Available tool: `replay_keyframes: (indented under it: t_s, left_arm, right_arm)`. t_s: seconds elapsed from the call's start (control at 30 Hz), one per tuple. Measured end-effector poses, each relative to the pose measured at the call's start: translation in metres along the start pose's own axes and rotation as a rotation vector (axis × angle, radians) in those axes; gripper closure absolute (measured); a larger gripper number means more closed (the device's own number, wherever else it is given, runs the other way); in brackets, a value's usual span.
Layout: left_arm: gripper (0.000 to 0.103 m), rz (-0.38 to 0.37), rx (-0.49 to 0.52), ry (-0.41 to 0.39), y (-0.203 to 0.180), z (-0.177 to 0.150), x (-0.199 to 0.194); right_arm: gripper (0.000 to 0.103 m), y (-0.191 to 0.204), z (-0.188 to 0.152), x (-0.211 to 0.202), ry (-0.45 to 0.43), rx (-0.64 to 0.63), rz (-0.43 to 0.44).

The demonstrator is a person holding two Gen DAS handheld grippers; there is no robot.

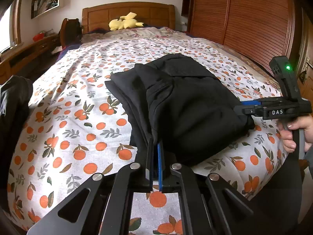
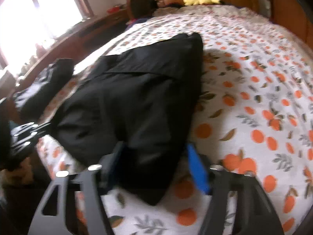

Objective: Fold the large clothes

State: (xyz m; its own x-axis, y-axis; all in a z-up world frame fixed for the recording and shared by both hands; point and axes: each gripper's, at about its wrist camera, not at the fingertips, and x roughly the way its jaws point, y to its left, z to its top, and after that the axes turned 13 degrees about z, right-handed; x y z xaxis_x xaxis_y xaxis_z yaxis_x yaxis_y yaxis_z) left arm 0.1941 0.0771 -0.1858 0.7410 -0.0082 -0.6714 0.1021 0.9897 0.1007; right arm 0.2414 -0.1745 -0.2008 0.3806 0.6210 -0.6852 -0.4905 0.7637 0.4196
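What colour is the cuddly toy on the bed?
Yellow. The cuddly toy shows best in the left wrist view.

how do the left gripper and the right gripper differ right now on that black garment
The left gripper has its jaws shut, pinching the near edge of the black garment. The right gripper has its jaws apart, with the garment's corner lying between them and its fingers off the cloth. The left wrist view is sharp; the right one is blurred. Both point down at the same folded garment on the bed.
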Motion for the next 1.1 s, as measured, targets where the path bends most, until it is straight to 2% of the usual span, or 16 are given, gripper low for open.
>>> replay_keyframes:
  t_s: [0.2, 0.47, 0.53, 0.63, 0.87, 0.93, 1.0, 1.1]
  left_arm:
    - [0.099, 0.008, -0.004, 0.001, 0.005, 0.0, 0.001]
    - [0.1, 0.074, -0.041, 0.008, 0.027, 0.001, 0.003]
    - [0.099, 0.063, -0.047, 0.011, 0.029, 0.001, 0.003]
    - [0.099, 0.085, -0.027, 0.009, 0.024, 0.0, 0.003]
    - [0.099, 0.095, -0.022, 0.011, 0.021, -0.001, 0.003]
    - [0.099, 0.1, -0.021, 0.011, 0.019, -0.001, 0.003]
    - [0.099, 0.096, -0.023, 0.014, 0.02, -0.001, 0.003]
    - [0.099, 0.095, -0.029, 0.015, 0.022, -0.002, 0.003]
  right_arm:
    - [0.054, 0.013, -0.002, 0.0, 0.001, 0.004, -0.036]
    - [0.055, 0.049, -0.015, 0.0, 0.014, -0.014, -0.039]
    - [0.054, 0.055, -0.016, -0.002, 0.01, -0.02, -0.067]
    - [0.053, 0.059, -0.01, -0.01, -0.016, -0.053, -0.096]
    - [0.053, 0.036, 0.029, -0.023, -0.093, -0.092, -0.139]
    - [0.051, 0.023, 0.045, -0.021, -0.109, -0.078, -0.107]
    - [0.044, 0.007, 0.063, -0.015, -0.122, -0.065, -0.087]
    - [0.043, -0.017, 0.088, 0.001, -0.113, -0.04, -0.083]
